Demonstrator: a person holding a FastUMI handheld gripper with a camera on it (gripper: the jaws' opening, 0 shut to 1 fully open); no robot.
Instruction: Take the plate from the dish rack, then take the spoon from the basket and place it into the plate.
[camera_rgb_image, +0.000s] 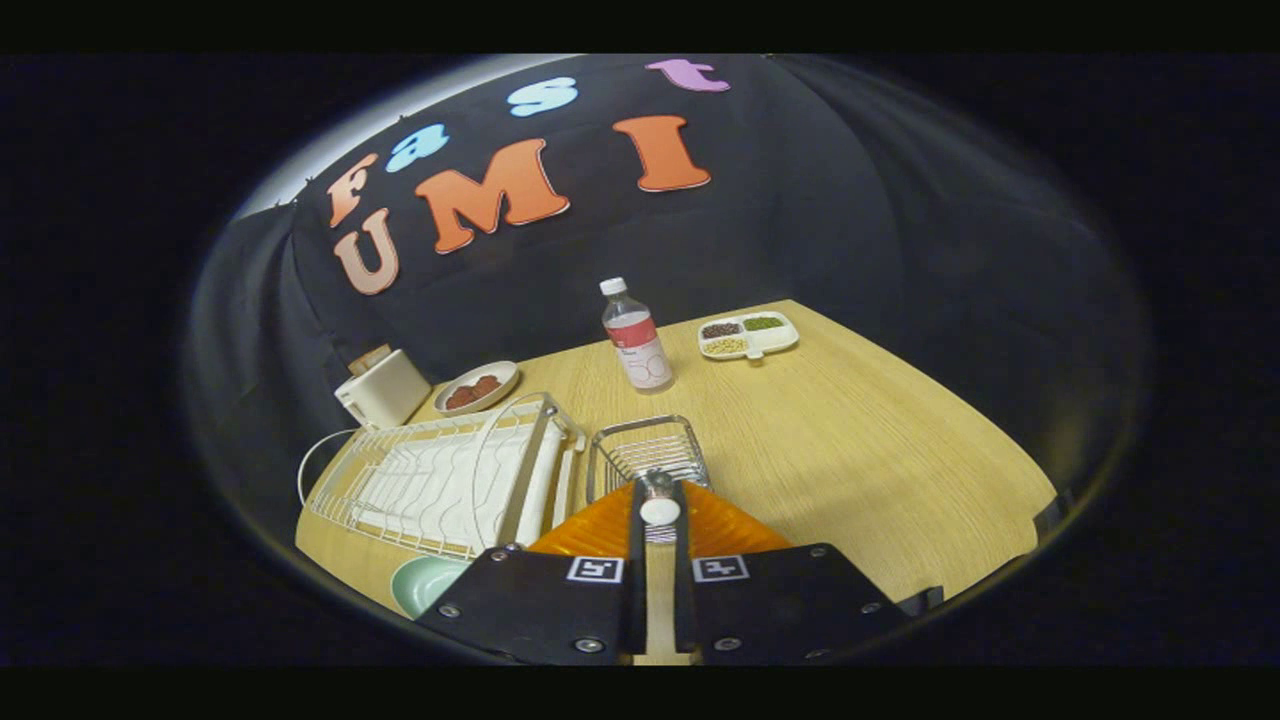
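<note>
My claw (660, 520) pinches the spoon (659, 510), both fingers pressed on its handle, its white end showing between the tips. Just beyond stands the wire basket (648, 452), with the white dish rack (440, 485) beside it on the left. The pale green plate (425, 582) lies on the wooden table (850, 440), low to the left by my finger block. I judge that I should lift clear of the basket rim, swing left over the plate, lower until the bowl touches, then spread gently.
</note>
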